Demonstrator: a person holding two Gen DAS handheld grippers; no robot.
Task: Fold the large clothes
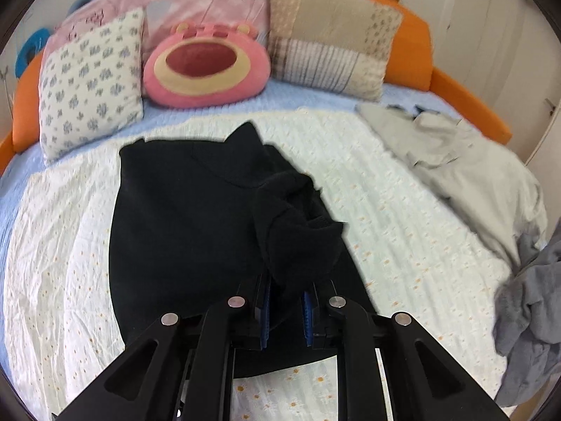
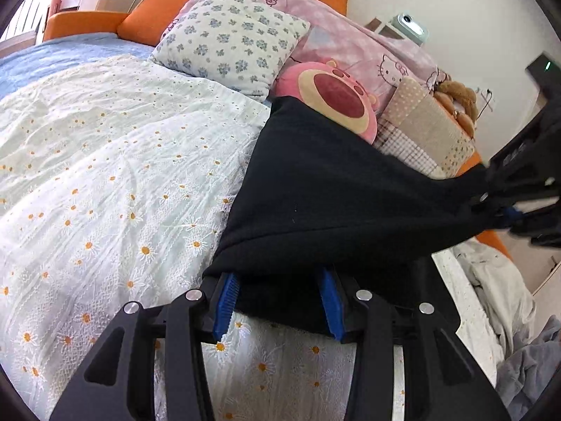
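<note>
Our left jaws (image 1: 285, 310) are clamped on a bunched fold of the black garment (image 1: 182, 231), lifting it above the rest of the cloth, while our right jaws (image 2: 278, 303) stand partly apart with the garment's near hem gripped between the blue pads (image 2: 224, 301). The garment lies mid-bed on the daisy-print coverlet (image 2: 105, 182), toward the foot edge. At the head edge sit a floral pillow (image 1: 91, 80), a pink bear cushion (image 1: 207, 66) and a patchwork pillow (image 1: 333, 35); grey clothes (image 1: 466, 175) are heaped along the bed's right edge.

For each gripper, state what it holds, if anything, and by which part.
Both hold the black garment. The left gripper pinches a bunched sleeve-like end; the right gripper grips a lifted edge of its body.
</note>
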